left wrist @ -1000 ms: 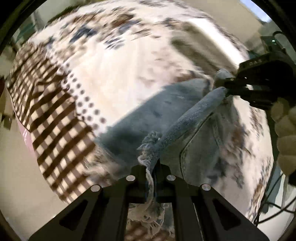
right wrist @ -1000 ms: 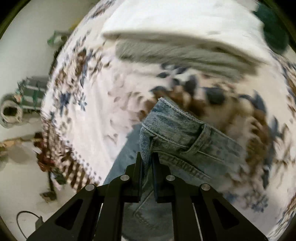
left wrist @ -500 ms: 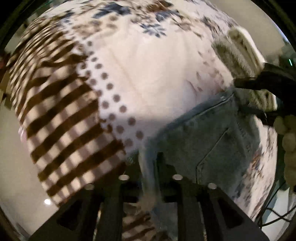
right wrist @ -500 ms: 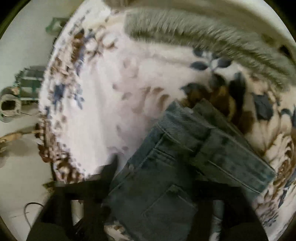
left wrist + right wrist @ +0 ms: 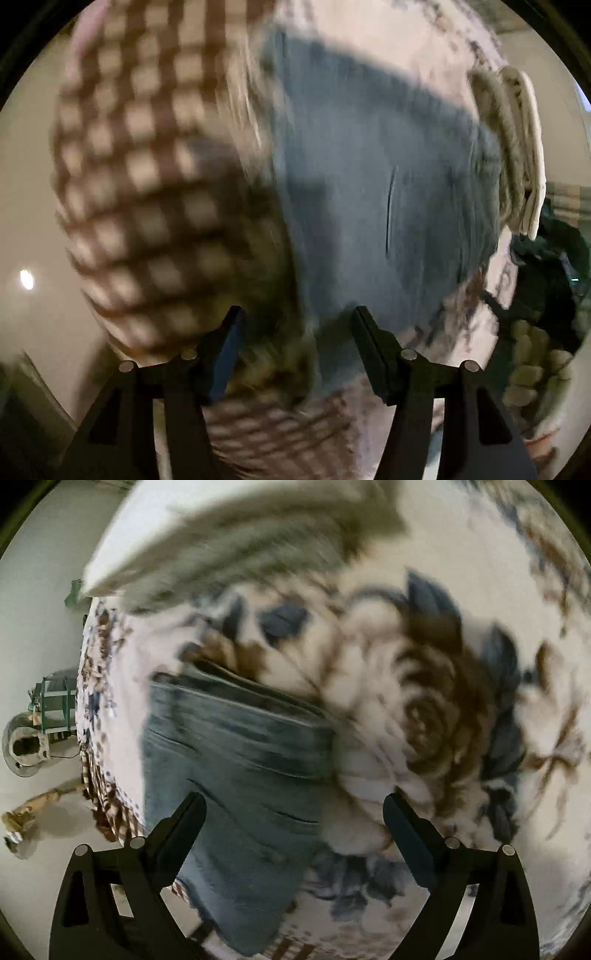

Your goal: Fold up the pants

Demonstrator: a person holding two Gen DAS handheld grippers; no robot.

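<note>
The blue denim pants lie flat on a floral blanket, blurred by motion. My left gripper is open and empty just above their near end. In the right wrist view the pants lie folded with the waistband toward the top. My right gripper is open and empty above their right edge.
The blanket has brown roses and blue leaves, with a brown checked border hanging over the bed's edge. A folded grey and white towel lies beyond the pants; it also shows in the right wrist view. Floor clutter sits at left.
Both grippers were shut on the pants a second ago. They have let go and opened wide, and the pants now lie flat on the blanket. Both cameras are moving.
</note>
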